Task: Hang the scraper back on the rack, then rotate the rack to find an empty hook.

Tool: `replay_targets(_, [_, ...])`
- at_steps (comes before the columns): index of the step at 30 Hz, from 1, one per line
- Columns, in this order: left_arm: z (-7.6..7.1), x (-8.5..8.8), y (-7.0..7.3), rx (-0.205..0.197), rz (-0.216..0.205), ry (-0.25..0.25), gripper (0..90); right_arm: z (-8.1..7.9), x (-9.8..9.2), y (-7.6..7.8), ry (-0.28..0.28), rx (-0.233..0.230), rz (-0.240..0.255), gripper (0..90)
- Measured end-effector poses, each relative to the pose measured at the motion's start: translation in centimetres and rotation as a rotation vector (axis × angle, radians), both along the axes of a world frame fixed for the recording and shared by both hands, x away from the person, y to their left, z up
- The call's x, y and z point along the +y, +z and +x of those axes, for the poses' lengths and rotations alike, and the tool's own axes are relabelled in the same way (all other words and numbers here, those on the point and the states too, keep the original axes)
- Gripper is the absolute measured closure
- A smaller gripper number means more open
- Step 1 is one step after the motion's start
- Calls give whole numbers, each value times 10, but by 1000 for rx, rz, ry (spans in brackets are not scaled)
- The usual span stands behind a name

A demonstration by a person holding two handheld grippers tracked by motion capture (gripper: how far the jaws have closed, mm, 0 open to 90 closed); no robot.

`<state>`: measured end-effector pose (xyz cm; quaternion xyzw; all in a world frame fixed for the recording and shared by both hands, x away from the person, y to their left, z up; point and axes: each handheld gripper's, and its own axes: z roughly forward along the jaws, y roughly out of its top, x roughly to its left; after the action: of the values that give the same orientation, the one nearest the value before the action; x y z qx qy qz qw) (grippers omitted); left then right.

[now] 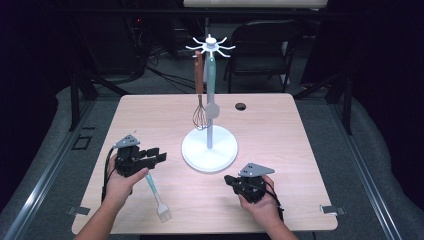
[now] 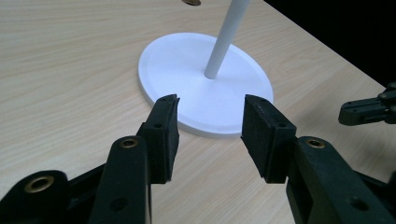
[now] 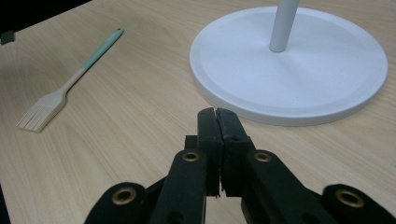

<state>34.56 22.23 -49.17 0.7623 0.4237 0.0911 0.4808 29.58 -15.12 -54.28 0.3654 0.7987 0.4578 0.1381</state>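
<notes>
High view: left gripper (image 1: 159, 158) sits low over the table (image 1: 270, 130) at the near-left, jaws apart w/ nothing between them, pointing toward the white stand base (image 1: 209, 150). Pastry brush (image 1: 156, 196) lies flat on the table just under and in front of the left hand (image 1: 122, 182), teal handle toward the gripper, bristles toward the near edge; jaws not on it. Right gripper (image 1: 229, 179) is at the near-right, tip close to the base rim, held by the right hand (image 1: 260, 200).

Left gripper view: pads (image 2: 166, 135) stand wide, bare wood and the base's near rim showing in the gap. Pole (image 2: 224, 42) rises from the base centre.

Right gripper view: jaws pressed together, pad to pad, gripping nothing, tip just short of the base (image 3: 289, 88). Brush (image 3: 70, 84) lies well off to the side, apart from the base.

On the stand's top hooks hang a whisk (image 1: 200, 100) w/ wooden handle and a pale teal spatula (image 1: 212, 90), side by side next to the pole. Small dark hole (image 1: 240, 106) in the tabletop at the far side.
</notes>
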Motion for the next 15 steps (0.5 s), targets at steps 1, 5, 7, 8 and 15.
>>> replay_targets(1, [-3,1,-5,-2,-1,0,557,0,0,1,0,-6,5,900])
replay_targets(5, [-9,1,-14,-7,-3,1,550,0,-1,3,-11,-20,6,899])
replay_targets(7, [-11,1,-17,-5,-7,4,545,0,-3,4,-14,-24,6,898])
replay_targets(8, [-13,2,-20,-3,-9,4,545,0,-3,4,-14,-24,6,898])
replay_targets(15, [-17,5,-31,10,-36,14,535,1,-4,6,-20,-31,11,900])
